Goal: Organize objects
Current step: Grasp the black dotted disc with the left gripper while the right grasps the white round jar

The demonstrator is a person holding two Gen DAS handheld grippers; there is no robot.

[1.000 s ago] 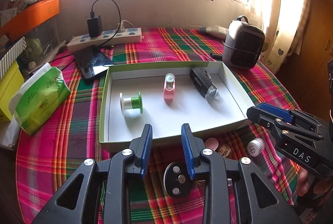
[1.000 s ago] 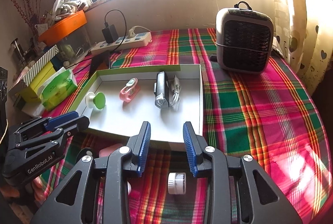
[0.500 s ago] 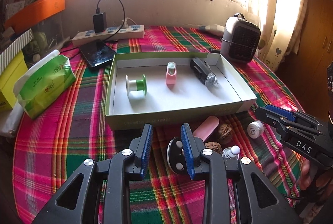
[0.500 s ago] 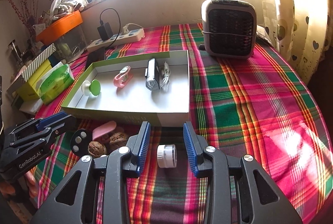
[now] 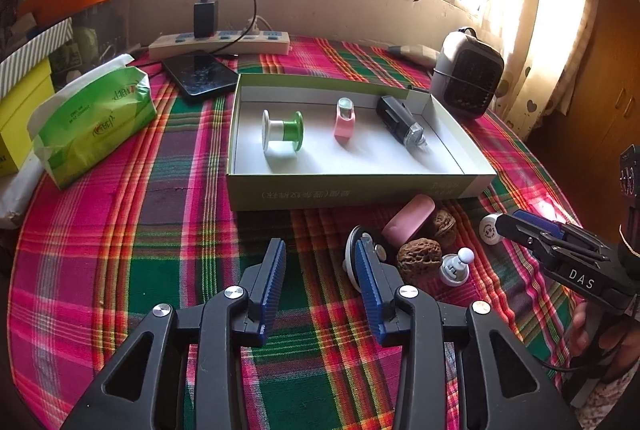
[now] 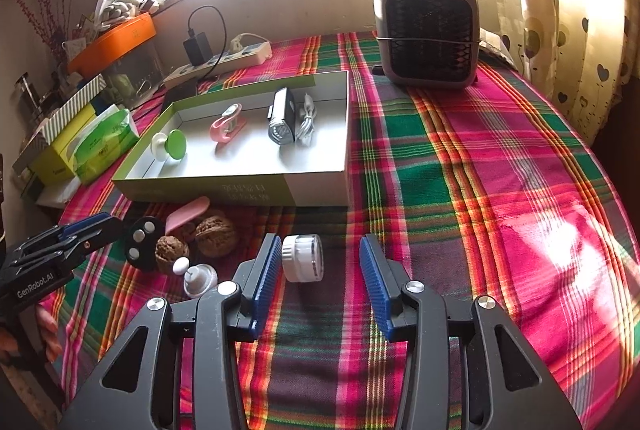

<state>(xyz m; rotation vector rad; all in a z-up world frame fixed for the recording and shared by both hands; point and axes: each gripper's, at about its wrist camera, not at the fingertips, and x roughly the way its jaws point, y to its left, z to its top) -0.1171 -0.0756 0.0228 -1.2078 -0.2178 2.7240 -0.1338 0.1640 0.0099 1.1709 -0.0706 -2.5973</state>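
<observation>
White ribbed jar point(image 6: 302, 258) lay on its side on the plaid counter point(image 6: 460, 158), between the gaping right tool point(image 6: 318, 278). Left tool point(image 5: 320, 280) gaped too, empty, near two walnuts point(image 5: 419, 259).

A shallow box point(image 5: 352, 186) sits mid-table, holding a spool point(image 5: 280, 130) at left, a clip point(image 5: 345, 122) in the middle and a lamp point(image 5: 402, 124) at right. In front lie two walnuts point(image 6: 216, 234), a disc point(image 6: 142, 242) and a small jar point(image 6: 302, 258). Behind stand a power strip point(image 5: 220, 42) and heater point(image 6: 428, 34).
</observation>
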